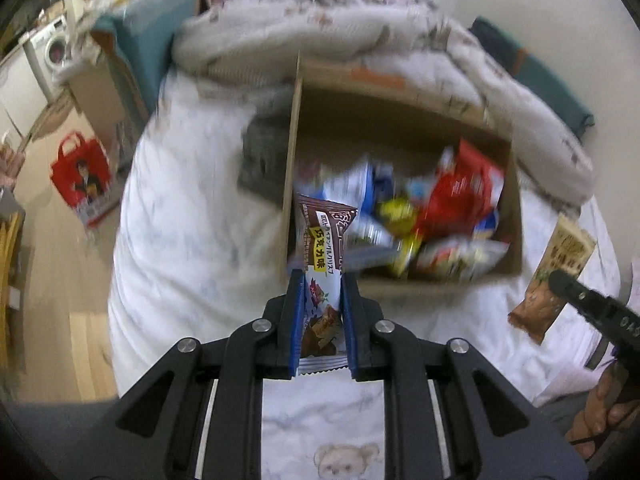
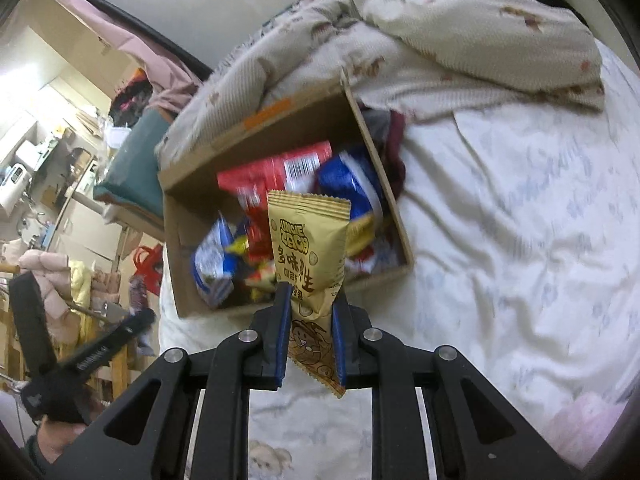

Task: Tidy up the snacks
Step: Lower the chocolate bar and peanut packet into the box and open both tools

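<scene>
An open cardboard box (image 1: 516, 216) lies on the white bed and holds several snack packs, red, blue, white and yellow; it also shows in the right wrist view (image 2: 396, 216). My left gripper (image 1: 321, 280) is shut on a brown chocolate wafer pack (image 1: 326, 232), held just in front of the box's near left corner. My right gripper (image 2: 310, 294) is shut on a tan peanut snack pack (image 2: 310, 248), held above the box's near edge. In the left wrist view the same tan pack (image 1: 556, 280) shows at the right, in the other gripper.
A rumpled floral blanket (image 2: 460, 32) lies behind the box. A grey cloth (image 1: 264, 160) sits left of the box. The bed's left edge drops to a wooden floor with a red bag (image 1: 80, 176). White sheet (image 2: 520, 220) spreads to the right.
</scene>
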Available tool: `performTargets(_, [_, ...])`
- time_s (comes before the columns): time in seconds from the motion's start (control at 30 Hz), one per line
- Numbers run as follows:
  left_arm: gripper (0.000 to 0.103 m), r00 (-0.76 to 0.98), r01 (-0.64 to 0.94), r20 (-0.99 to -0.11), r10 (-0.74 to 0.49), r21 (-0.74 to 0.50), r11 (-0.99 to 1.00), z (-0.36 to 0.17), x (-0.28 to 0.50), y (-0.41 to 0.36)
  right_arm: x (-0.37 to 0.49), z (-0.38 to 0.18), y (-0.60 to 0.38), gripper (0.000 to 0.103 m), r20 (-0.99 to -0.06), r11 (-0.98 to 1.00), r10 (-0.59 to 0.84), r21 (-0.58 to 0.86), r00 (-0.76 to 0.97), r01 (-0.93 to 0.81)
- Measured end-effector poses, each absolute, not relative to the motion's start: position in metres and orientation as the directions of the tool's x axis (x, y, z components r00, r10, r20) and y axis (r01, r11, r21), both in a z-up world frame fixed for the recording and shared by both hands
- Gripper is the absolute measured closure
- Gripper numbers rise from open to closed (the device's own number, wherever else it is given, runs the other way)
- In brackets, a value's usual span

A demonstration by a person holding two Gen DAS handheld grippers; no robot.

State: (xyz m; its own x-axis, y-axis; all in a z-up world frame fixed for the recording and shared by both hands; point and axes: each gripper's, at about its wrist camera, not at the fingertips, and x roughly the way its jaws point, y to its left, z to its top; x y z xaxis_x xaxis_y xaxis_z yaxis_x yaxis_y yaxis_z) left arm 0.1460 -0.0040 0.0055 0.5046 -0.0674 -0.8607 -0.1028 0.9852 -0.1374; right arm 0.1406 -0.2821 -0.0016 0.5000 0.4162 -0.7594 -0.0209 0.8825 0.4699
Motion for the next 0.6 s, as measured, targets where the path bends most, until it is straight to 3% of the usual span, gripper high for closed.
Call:
performTargets(0.23, [0.089, 0.538, -0.078, -0.842, -0.047, -0.105, 0.991, 0.019, 0.186, -0.009, 0.188, 0.008, -0.270, 0.084, -0.744, 0.879, 0.449, 0.466, 0.495, -0.097])
performTargets(0.6, [0.088, 0.513, -0.032, -0.858, -0.007, -0.027, 0.999, -0.011, 0.232, -0.028, 0.254, -0.004, -0.196, 0.084, -0.737, 0.845, 0.535, 0.463, 0.414, -0.267])
